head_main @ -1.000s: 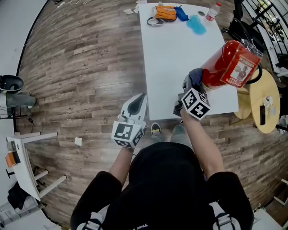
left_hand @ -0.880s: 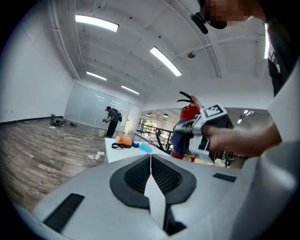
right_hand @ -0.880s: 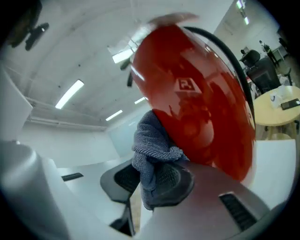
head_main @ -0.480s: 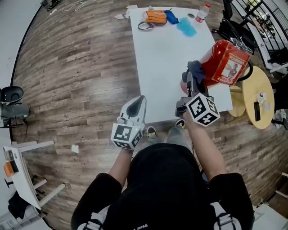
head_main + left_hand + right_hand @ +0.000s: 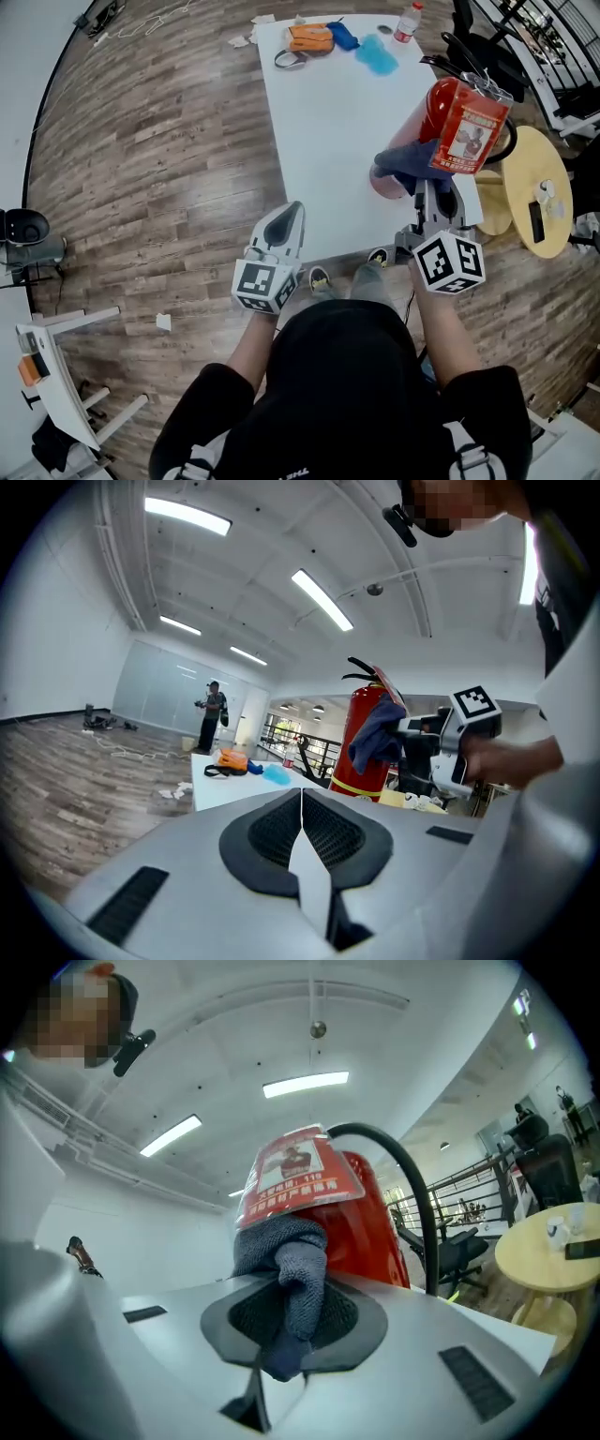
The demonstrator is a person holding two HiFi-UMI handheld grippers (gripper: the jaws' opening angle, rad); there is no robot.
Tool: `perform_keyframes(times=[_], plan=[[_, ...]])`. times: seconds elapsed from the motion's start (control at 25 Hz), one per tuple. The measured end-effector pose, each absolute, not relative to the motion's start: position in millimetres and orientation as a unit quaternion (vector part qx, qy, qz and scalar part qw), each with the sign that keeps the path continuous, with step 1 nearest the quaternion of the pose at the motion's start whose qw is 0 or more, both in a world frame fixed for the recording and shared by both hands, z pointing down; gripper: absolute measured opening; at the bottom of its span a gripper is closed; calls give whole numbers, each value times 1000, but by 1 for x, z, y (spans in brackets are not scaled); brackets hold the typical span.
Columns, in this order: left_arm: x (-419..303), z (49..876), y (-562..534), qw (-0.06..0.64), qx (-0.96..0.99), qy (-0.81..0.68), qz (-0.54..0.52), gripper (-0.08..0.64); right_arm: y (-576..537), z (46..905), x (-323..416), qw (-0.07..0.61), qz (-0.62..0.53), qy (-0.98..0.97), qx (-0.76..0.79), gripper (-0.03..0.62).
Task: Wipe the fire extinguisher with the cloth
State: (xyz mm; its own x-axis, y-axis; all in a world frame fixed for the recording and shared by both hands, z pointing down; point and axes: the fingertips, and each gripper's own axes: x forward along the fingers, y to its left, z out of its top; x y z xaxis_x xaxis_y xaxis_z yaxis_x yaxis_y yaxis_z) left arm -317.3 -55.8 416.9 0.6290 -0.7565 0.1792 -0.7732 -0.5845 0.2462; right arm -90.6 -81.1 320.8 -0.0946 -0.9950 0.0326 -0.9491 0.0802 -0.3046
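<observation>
Head view: the red cylindrical metal fire extinguisher [image 5: 424,114] stands at two o'clock on the white rectangular table [image 5: 328,122]. The right gripper [image 5: 431,192] presses the blue-grey woven cloth [image 5: 405,161] against its side. The left gripper [image 5: 292,214] hangs by the table's near left corner, at seven o'clock from the extinguisher.

Left gripper view: jaws closed together, nothing between them.

Right gripper view: jaws pinch the cloth, which touches the extinguisher at twelve o'clock.

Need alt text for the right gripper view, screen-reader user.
The right hand-held gripper is shut on a grey-blue cloth held against a red fire extinguisher with a black hose. A round wooden table stands at the right edge.
</observation>
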Motion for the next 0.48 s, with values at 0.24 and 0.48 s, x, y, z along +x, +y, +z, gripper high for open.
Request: perform_keyframes(times=[0.24,0.48], plan=[[-292,417,-55,152,904,-399,34,23,-60,358,-54,68,-166,698,-694,64],[-274,419,-62,149,912,-380,48,25,-56,294,-42,-21,7,737,-676,64]])
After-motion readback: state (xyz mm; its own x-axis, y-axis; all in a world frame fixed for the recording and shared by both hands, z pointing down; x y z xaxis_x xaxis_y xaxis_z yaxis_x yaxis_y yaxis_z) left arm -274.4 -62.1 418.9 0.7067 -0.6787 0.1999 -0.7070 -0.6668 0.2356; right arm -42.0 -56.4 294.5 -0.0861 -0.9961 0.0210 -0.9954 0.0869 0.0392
